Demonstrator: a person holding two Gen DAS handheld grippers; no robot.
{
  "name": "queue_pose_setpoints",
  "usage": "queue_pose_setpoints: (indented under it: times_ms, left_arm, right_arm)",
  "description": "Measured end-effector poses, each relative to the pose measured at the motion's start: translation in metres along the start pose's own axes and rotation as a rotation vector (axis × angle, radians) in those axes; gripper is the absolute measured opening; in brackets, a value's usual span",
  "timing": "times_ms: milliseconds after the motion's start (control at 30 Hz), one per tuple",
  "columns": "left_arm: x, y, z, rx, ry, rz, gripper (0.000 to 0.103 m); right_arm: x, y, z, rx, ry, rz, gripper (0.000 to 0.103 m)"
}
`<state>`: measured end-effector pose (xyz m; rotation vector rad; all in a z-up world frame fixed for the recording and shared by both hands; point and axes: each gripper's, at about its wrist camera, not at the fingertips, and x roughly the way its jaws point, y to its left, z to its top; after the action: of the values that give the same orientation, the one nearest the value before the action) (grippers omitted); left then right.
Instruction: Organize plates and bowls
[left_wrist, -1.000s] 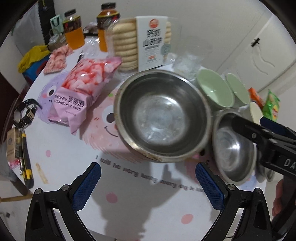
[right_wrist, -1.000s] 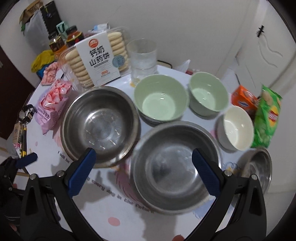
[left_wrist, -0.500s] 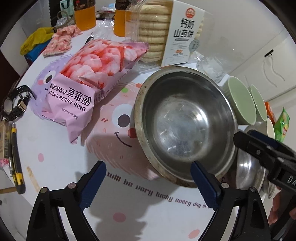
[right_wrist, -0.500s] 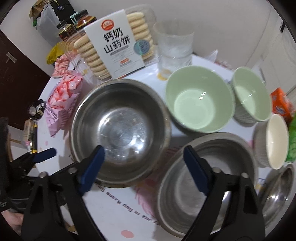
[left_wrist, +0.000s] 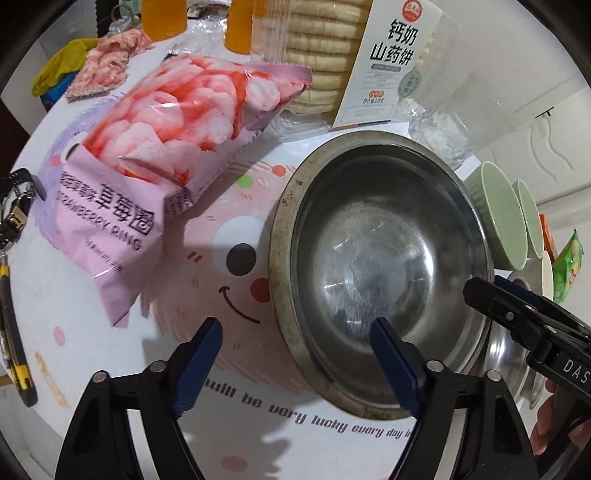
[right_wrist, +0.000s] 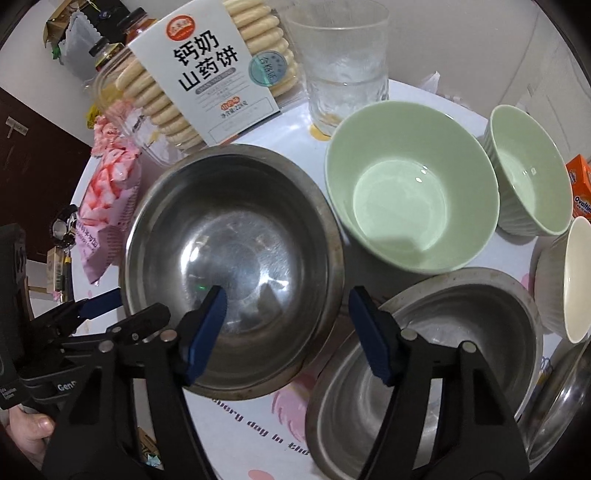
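I found the large steel bowl (left_wrist: 384, 266) standing on the table (left_wrist: 229, 428), just beside the pink snack bag (left_wrist: 166, 155). My left gripper (left_wrist: 295, 343) straddled its near-left rim, jaws just closing, pads not yet pressing. My right gripper (right_wrist: 286, 325) straddled the opposite rim, likewise closing, ungripped. The second steel bowl (right_wrist: 443, 350) sat touching the large one.

Snack bag (left_wrist: 162, 155) left of steel bowl (left_wrist: 380, 266); biscuit box (left_wrist: 354, 55) behind.
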<state>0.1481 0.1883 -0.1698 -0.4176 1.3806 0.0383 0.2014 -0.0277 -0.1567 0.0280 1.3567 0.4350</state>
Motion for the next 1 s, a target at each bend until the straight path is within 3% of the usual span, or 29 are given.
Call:
queue_pose_setpoints:
  times_ms: [67,200,267,333,567,633,1000]
  left_arm:
    - [0.008,-0.002,0.005,-0.002,0.015,-0.001,0.072]
    - [0.019,-0.003,0.013,-0.012,0.043,-0.014,0.055]
    - [0.022,-0.005,0.016,-0.016,0.046,-0.015,0.051]
    - [0.027,-0.009,0.021,-0.013,0.052,-0.021,0.040]
    - [0.033,-0.007,0.031,-0.032,0.059,-0.022,0.024]
    - [0.030,-0.003,0.029,-0.032,0.054,-0.013,0.015]
    - [-0.005,-0.001,0.006,0.024,-0.009,0.017,0.015]
  right_arm:
    - [0.003,0.000,0.002,0.000,0.009,-0.005,0.067]
    - [0.012,-0.003,0.007,0.012,0.030,-0.002,0.054]
    - [0.015,-0.006,0.008,0.020,0.039,0.003,0.052]
    - [0.018,-0.009,0.009,0.035,0.046,0.001,0.047]
    - [0.019,-0.026,0.011,0.104,0.049,0.020,0.020]
    - [0.017,-0.033,0.010,0.118,0.040,0.023,0.012]
    - [-0.012,-0.024,-0.010,0.105,-0.020,0.027,0.012]
